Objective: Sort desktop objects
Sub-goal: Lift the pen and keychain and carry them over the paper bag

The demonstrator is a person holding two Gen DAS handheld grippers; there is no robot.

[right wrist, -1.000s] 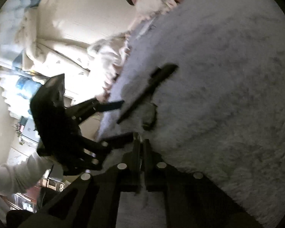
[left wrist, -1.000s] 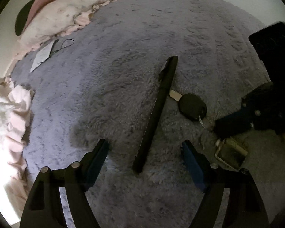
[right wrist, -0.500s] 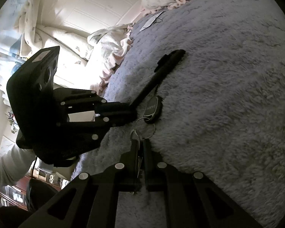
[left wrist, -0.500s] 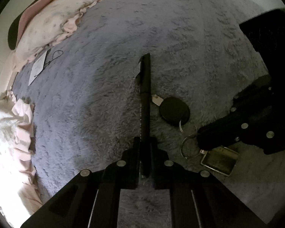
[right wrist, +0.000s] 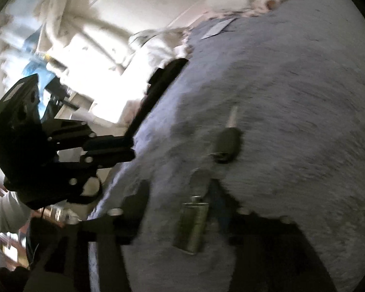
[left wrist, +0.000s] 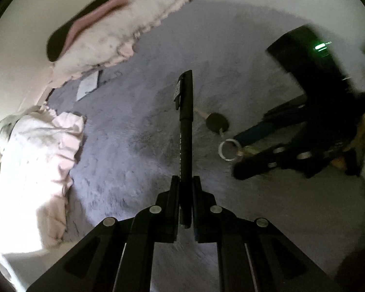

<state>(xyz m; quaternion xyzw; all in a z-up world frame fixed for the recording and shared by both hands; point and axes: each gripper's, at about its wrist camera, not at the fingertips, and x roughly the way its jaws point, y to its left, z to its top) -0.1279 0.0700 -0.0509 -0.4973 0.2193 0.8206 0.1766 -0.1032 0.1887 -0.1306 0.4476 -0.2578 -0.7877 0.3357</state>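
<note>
Left gripper (left wrist: 185, 189) is clamped on a black pen (left wrist: 185, 126), held clear above the grey plush blanket (left wrist: 133, 146) with its capped end pointing away. Right gripper (right wrist: 182, 209) has jaws opening; the key bunch lies on the blanket between them, pads not pressing it. Car key (right wrist: 227, 143), ring (left wrist: 228, 149) and metal tag (right wrist: 192, 223) are strung together. A paper tag (left wrist: 87, 85) lies near the frilled pillow (left wrist: 114, 31).
</note>
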